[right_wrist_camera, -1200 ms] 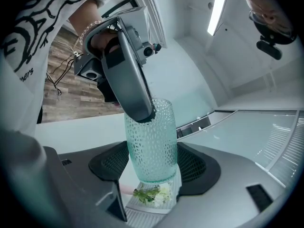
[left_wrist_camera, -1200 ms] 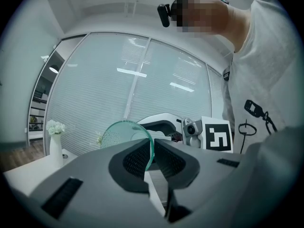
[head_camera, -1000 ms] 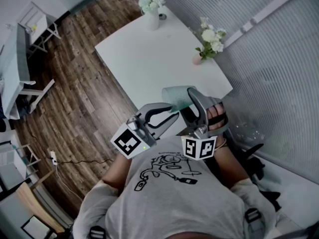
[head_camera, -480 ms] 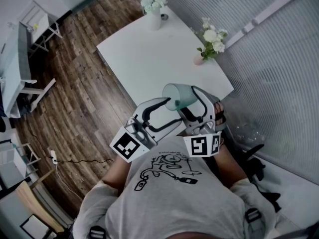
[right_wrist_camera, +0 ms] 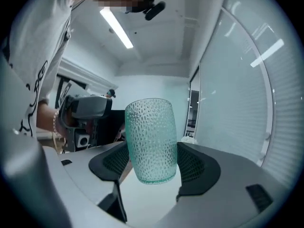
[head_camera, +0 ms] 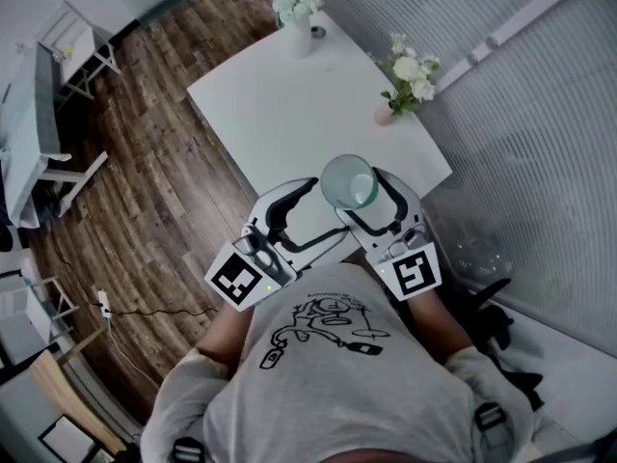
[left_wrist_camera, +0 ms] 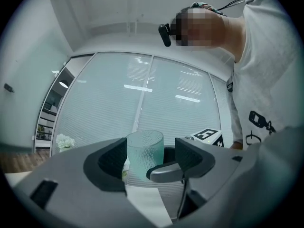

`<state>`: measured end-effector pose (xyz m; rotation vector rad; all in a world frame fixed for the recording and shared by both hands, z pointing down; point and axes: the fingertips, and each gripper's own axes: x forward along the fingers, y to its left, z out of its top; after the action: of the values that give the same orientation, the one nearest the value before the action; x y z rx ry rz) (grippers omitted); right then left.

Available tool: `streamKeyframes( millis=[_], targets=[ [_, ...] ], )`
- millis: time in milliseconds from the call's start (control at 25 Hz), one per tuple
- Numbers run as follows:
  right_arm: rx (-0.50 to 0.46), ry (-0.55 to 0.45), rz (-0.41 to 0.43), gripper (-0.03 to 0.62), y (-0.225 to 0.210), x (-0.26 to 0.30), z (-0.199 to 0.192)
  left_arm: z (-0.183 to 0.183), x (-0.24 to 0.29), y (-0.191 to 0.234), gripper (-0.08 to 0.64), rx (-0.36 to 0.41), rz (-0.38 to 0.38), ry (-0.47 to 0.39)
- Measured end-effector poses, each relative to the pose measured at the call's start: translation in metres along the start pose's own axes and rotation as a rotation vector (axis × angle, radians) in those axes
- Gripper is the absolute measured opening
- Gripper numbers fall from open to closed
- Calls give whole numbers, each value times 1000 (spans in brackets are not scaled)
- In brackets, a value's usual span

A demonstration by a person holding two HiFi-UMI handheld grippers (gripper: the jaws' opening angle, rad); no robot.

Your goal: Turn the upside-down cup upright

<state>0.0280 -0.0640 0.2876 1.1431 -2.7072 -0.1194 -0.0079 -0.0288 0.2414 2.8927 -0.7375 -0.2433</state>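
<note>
One cup (head_camera: 349,179), mouth up, clamped in your right tongs (right_wrist_camera: 152,163); left tongs (left_wrist_camera: 145,158) just opened, loose around it.

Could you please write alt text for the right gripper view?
A dimpled, translucent pale-green cup is held upright, mouth up, clamped between the two dark jaws of the right gripper. Behind it are a ceiling strip light and a window with blinds on the right.

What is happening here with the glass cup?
A person holds a gripper in each hand. The right gripper is shut on the green glass cup, mouth up, in the air above the white table. The left gripper has just been opening its jaws; the cup shows between them, but they do not press it.
</note>
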Motion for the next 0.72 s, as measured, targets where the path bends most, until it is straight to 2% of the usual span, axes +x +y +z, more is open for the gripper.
streamKeyframes(
  millis=[80,280,560,720],
  targets=[
    [72,-24,13,334,-1,-1,0,2,1,1,317,-5,0,-7],
    [185,-90,58,334,3,-2,2,1,1,1,342,-18,0,-13],
    [371,-217,203,336,20,-6,18,10,-1,-2,344,-35,-17,-40],
    [400,-244,242,336,26,-5,23,15,0,-2,344,-39,-24,-49]
  ],
)
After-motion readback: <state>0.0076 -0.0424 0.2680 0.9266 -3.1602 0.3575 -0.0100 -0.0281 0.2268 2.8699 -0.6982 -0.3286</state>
